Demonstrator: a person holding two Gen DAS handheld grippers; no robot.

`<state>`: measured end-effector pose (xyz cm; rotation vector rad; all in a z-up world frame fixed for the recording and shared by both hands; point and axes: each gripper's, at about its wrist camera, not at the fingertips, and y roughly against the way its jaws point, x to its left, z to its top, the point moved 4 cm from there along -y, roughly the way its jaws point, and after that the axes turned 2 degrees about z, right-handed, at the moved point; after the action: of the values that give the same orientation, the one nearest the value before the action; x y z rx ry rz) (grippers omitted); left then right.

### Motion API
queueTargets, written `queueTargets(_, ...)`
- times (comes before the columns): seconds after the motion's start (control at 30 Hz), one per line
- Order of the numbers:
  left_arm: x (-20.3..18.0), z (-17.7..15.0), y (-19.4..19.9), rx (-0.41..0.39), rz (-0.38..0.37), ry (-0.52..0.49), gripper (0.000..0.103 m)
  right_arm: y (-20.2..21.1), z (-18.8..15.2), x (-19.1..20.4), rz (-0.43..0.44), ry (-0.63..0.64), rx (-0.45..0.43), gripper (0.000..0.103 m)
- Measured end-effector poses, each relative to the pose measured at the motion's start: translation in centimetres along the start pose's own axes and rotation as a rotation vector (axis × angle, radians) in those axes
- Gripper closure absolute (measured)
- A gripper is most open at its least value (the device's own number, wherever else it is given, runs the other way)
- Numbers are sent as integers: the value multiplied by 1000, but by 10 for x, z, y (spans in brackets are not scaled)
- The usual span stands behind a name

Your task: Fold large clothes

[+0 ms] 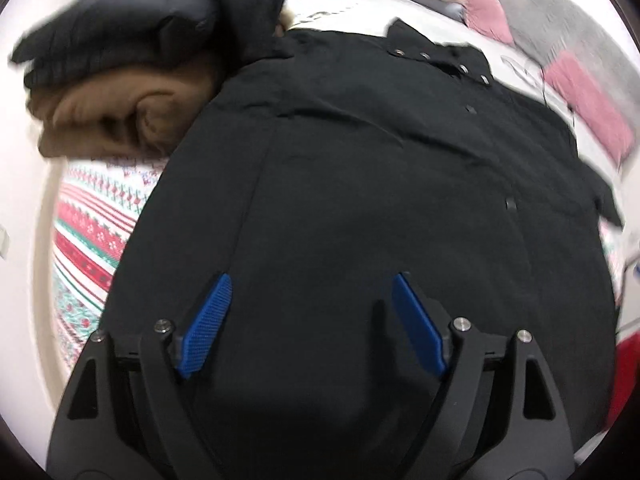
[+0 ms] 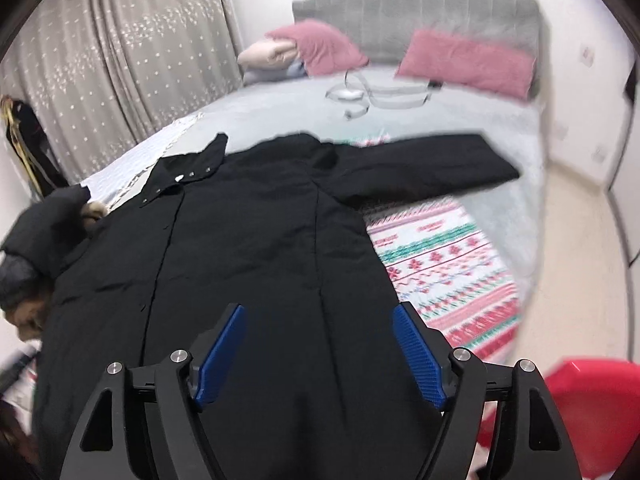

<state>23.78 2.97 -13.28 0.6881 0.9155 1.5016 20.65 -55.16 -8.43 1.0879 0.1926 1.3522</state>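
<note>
A: What sort of place is this?

B: A bedroom in a home. There is a bed (image 2: 500, 152) with a grey padded headboard (image 2: 416, 20) and 2 pink pillows (image 2: 468, 62) leaning against it.

A: Anything else that says home?

B: Grey patterned curtains (image 2: 120, 60) hang along the wall beside the bed, and a blanket with red, green and white festive stripes (image 2: 444, 268) is spread over the mattress. A black coat (image 2: 248, 232) lies flat on it, with a stack of folded clothes (image 1: 128, 76) next to it, black on top of brown.

A: And the floor?

B: Pale, with plain white walls around.
</note>
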Motion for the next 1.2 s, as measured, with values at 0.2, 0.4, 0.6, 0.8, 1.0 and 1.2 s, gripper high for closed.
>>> queueTargets(0.2,9,18,6,-56,11,35,20,-34,79,-103,115,-380,-19,26)
queueTargets(0.4,4,16,-8,-13,1,24,20,-82,116,-156,105,-559,-38,26)
queueTargets(0.6,-1,22,-8,-39,9,-2,20,-119,139,-184,-3,-587,-74,27)
queueTargets(0.8,-7,27,-14,-46,25,-29,20,-139,167,-186,-110,-538,-93,81)
queueTargets(1.0,2,29,-17,-41,40,-9,20,-87,189,-172,-246,-394,-269,97)
queueTargets(1.2,-2,30,-18,-44,39,-22,20,-83,185,-152,-459,-218,-295,98)
